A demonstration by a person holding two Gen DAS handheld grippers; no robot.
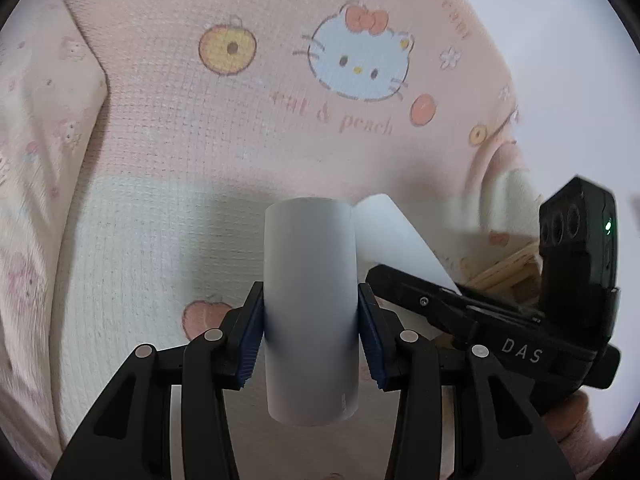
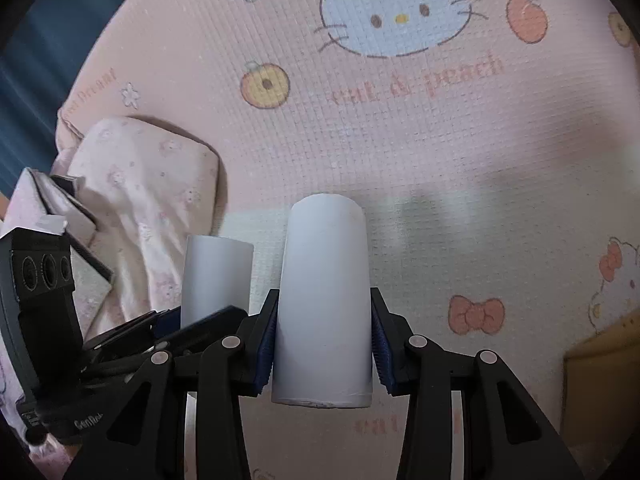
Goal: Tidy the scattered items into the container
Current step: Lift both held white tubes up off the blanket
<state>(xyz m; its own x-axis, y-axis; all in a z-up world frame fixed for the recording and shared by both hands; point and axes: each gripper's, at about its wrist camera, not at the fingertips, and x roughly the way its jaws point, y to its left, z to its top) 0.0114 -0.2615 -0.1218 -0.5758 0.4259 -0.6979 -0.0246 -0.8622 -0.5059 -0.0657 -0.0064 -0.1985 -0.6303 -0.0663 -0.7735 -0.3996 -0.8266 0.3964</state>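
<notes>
My left gripper (image 1: 310,322) is shut on a smooth grey cylinder (image 1: 310,304), held upright above the pink Hello Kitty mat (image 1: 248,120). My right gripper (image 2: 323,340) is shut on a white cylinder (image 2: 324,300), also above the mat. The two grippers are side by side. The right gripper's body (image 1: 520,320) and its white cylinder (image 1: 396,244) show at the right of the left wrist view. The left gripper's body (image 2: 52,320) and its grey cylinder (image 2: 216,280) show at the left of the right wrist view. A wooden container edge (image 1: 504,270) sits behind the right gripper.
A pale floral pillow (image 2: 148,208) lies on the mat at the left, also in the left wrist view (image 1: 40,120). A tan box corner (image 2: 604,380) is at the lower right. A dark blue curtain (image 2: 48,60) hangs at the far left.
</notes>
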